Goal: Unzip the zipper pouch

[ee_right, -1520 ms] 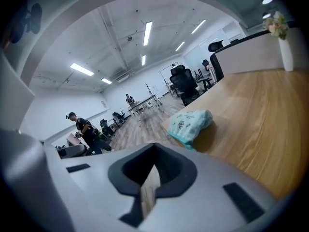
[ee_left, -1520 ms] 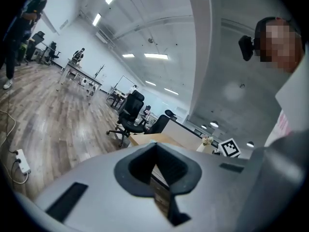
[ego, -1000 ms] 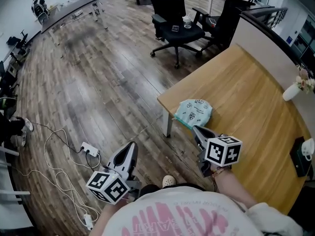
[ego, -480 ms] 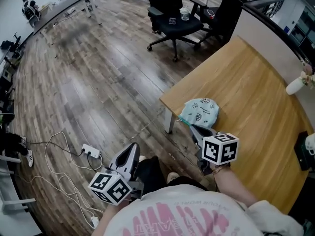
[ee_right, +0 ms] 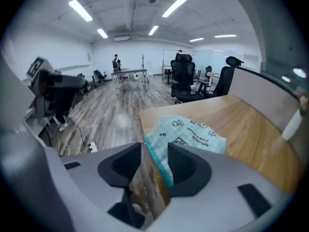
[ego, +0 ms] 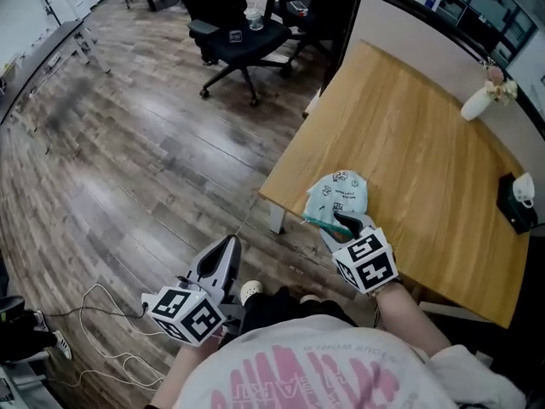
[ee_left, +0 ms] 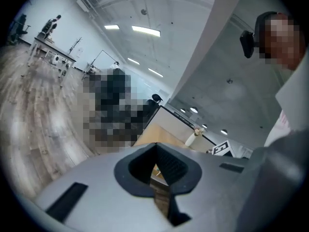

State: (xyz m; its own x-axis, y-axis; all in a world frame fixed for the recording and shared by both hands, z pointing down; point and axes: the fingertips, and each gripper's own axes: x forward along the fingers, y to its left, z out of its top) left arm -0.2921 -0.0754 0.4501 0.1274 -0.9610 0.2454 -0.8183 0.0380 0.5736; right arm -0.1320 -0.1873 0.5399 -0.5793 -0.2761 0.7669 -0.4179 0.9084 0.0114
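Note:
A mint-green zipper pouch (ego: 336,196) with black prints lies near the corner of the wooden table (ego: 426,135). My right gripper (ego: 345,224) is at its near edge. In the right gripper view the pouch (ee_right: 190,132) fills the middle, and its teal zipper edge runs into the gap of my right gripper (ee_right: 154,149). Those jaws have just been opening and stand apart, the edge lying against the right-hand one. My left gripper (ego: 223,258) hangs over the floor, left of the table. In its own view the left gripper (ee_left: 155,146) has its jaws together on nothing.
Black office chairs (ego: 230,32) stand on the wood floor beyond the table. A white vase (ego: 477,100) and a dark object (ego: 515,207) sit at the table's far right. A grey partition (ego: 443,24) borders the far side. Cables (ego: 102,301) lie on the floor at left.
My right gripper has come down onto the pouch's near edge and its jaws have parted. The left gripper has shifted over the floor, still shut. The head view has swung toward the table.

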